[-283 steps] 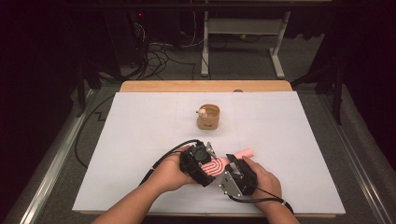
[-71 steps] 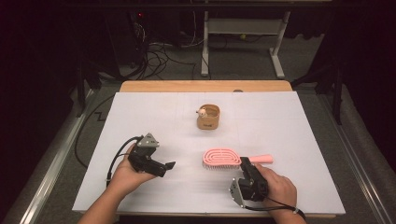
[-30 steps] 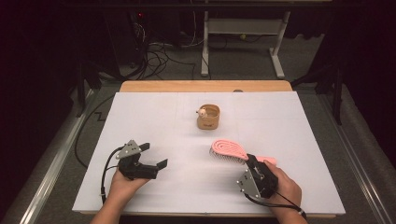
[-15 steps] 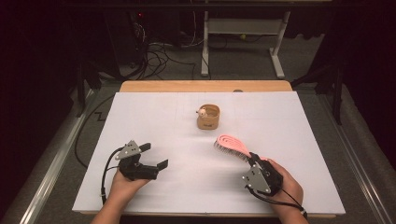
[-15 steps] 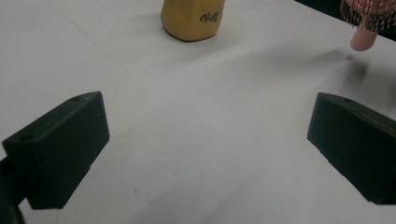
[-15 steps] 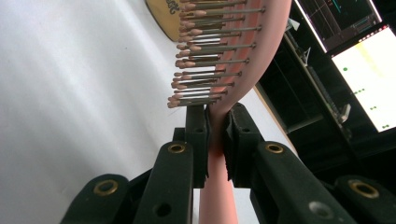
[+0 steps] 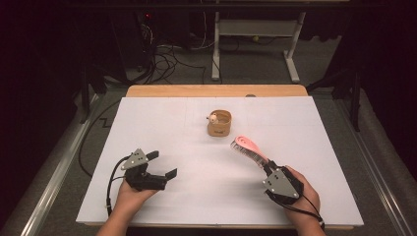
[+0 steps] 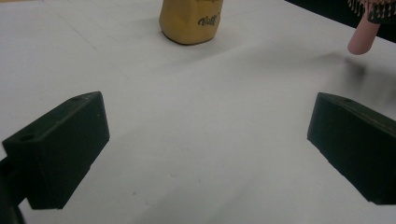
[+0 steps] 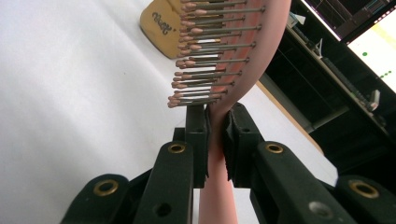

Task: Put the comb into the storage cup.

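Observation:
A pink hairbrush (image 7: pixel 247 147) with dark bristles is held up off the white table sheet (image 7: pixel 196 196). My right gripper (image 7: pixel 268 168) is shut on its handle at the front right, and the brush head points toward the small wooden cup (image 7: pixel 220 124). In the right gripper view the jaws pinch the handle (image 9: pixel 215 135), the bristled head (image 9: pixel 224 46) rises above them, and the cup (image 9: pixel 161 23) stands beyond. My left gripper (image 7: pixel 162 164) rests open and holds nothing at the front left. The left gripper view has its jaws wide apart (image 8: pixel 205 144), facing the cup (image 8: pixel 190 21) and the brush handle's tip (image 8: pixel 363 35).
A small pale figure (image 7: pixel 213 118) sits at the cup's rim. A wooden table edge (image 7: pixel 216 91) runs along the far side of the sheet. Beyond it lie a dark floor with cables (image 7: pixel 162 54) and white desk legs (image 7: pixel 292 49).
The brush has swung round in the right gripper, its head rising and turning toward the cup, while the right hand shifted slightly right. The left gripper has stayed put.

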`<action>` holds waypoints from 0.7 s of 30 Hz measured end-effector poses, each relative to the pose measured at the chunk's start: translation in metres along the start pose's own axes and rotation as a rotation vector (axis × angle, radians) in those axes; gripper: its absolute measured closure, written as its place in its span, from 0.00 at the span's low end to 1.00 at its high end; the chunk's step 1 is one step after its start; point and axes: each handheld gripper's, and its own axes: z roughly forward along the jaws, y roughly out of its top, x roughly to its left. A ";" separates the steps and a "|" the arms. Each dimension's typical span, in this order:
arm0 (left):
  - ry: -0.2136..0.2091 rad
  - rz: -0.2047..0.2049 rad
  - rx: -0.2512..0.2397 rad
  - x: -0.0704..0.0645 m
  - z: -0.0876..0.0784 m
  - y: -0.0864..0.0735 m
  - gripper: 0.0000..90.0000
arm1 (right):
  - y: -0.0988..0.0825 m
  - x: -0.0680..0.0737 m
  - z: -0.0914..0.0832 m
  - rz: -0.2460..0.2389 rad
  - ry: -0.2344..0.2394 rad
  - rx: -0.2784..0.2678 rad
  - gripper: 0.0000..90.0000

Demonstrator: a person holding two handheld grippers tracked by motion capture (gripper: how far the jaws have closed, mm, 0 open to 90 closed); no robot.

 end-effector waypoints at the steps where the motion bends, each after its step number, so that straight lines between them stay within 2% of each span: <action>1: -0.003 -0.001 -0.004 0.000 0.000 0.000 0.00 | 0.000 -0.001 0.000 0.016 0.004 -0.006 0.92; 21: -0.010 -0.006 -0.032 0.001 -0.001 -0.002 0.00 | -0.007 -0.022 -0.005 0.249 0.073 -0.085 0.92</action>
